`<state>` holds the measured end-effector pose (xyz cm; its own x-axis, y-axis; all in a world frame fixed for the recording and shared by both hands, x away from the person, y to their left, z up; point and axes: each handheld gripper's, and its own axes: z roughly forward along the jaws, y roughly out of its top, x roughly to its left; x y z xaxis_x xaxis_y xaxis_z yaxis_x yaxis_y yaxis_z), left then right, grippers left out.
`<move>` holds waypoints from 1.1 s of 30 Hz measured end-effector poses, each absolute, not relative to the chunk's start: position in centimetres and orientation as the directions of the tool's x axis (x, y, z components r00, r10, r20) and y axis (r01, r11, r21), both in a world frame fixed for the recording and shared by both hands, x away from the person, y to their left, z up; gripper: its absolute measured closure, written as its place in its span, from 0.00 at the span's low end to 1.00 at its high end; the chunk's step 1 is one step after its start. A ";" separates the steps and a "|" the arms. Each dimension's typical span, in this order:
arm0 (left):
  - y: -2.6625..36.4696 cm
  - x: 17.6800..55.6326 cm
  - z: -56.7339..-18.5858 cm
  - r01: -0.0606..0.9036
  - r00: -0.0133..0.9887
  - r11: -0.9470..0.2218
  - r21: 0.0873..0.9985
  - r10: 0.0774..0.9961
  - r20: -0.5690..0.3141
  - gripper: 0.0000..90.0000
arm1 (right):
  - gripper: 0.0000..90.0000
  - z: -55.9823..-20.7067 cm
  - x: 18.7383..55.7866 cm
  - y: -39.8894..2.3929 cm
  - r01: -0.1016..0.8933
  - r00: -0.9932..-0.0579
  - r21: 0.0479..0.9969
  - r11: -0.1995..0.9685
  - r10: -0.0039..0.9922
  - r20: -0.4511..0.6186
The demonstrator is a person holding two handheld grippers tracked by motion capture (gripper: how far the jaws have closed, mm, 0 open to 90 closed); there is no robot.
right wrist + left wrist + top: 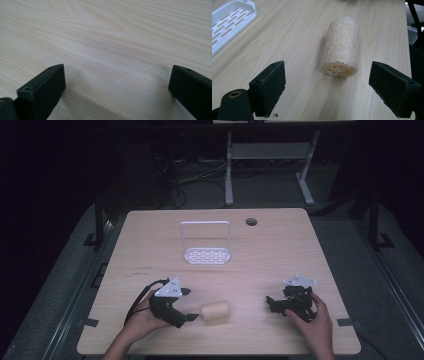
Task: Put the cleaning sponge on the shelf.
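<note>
From above, the loofah [215,312] lies near the table's [280,250] front edge, just beside the left gripper [186,304]. Left gripper view: jaws spread wide, lined up to straddle it. Right gripper [116,85] also gapes, idle over bare wood.

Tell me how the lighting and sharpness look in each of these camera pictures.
High view: dim, with dark surroundings; the wooden table is lit and the white rack shows clearly. Left gripper view: bright and even; the loofah roll is sharp and casts a soft shadow to its left. Right gripper view: a pale sheen crosses the wood grain, and the near black fingers look slightly soft.
</note>
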<state>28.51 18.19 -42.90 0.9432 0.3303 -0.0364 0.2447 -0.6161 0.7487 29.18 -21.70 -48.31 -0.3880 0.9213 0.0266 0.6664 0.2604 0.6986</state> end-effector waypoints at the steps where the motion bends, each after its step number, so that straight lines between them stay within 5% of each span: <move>1: 18.2 28.5 -42.9 0.245 0.943 -0.616 0.749 0.330 -0.036 0.15 | 0.01 -48.3 29.2 -21.7 0.666 -0.388 0.699 0.260 0.921 0.027; 33: 12.9 29.1 -42.5 0.165 0.974 -0.649 0.743 0.224 -0.021 0.15 | 0.01 -48.3 29.2 -21.7 0.666 -0.388 0.699 0.260 0.921 0.027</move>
